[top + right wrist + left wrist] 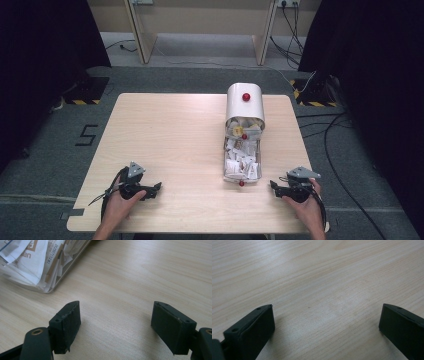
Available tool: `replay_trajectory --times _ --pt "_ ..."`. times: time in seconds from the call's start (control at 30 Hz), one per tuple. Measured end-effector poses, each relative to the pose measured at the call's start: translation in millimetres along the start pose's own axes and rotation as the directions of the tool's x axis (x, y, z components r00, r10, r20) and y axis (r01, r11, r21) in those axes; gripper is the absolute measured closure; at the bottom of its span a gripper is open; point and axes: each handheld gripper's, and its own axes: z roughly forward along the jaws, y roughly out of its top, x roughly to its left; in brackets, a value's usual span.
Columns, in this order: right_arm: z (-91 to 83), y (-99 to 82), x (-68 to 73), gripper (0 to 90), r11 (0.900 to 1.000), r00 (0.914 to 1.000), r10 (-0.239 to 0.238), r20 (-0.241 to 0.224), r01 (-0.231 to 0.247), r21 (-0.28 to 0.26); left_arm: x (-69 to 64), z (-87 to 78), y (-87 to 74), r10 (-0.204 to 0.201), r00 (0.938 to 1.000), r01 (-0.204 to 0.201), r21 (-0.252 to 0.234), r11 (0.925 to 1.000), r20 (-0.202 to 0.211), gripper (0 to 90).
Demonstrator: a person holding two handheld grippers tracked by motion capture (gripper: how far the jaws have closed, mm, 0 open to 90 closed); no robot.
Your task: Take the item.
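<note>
Reaching the right tongs (276, 188), gaping and empty like the left tongs (156, 188), toward the clear sachet-filled plastic box (242, 162) at centre frame is needing a level approach.

Pale wooden table (175, 130) on grey carpet (60, 165); cables (340, 150) right.

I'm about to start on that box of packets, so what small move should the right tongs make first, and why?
Probably ease the right tongs forward and left toward the red knob at the near end of the clear box. Their jaws stand open and empty over the table, and the packets lie just beyond them.
</note>
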Motion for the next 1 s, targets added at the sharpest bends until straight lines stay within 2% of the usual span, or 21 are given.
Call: replay_trajectory --times 0.2,0.43,0.53,1.0 --pt "-4.2 1.2 -0.1 25.9 0.9996 1.0000 0.003 0.000 -0.003 -0.028 -0.1 0.0 0.0 0.002 1.0000 -0.002 0.000 1.0000 0.003 0.0" --pt "-19.1 11.2 4.7 26.3 0.9961 0.9999 -0.013 0.011 0.014 -0.087 0.0 0.0 0.0 0.002 1.0000 -0.002 0.000 1.0000 0.003 0.0" --pt "-22.0 13.0 6.3 26.5 0.9951 0.9998 -0.016 0.008 0.017 -0.097 0.0 0.1 0.0 0.003 1.0000 -0.003 0.000 1.0000 0.003 0.0" --pt "-37.7 28.2 22.9 26.7 0.9861 0.9978 -0.066 0.002 0.065 -0.153 -0.1 0.3 0.3 0.005 1.0000 -0.005 0.000 1.0000 0.005 0.0"
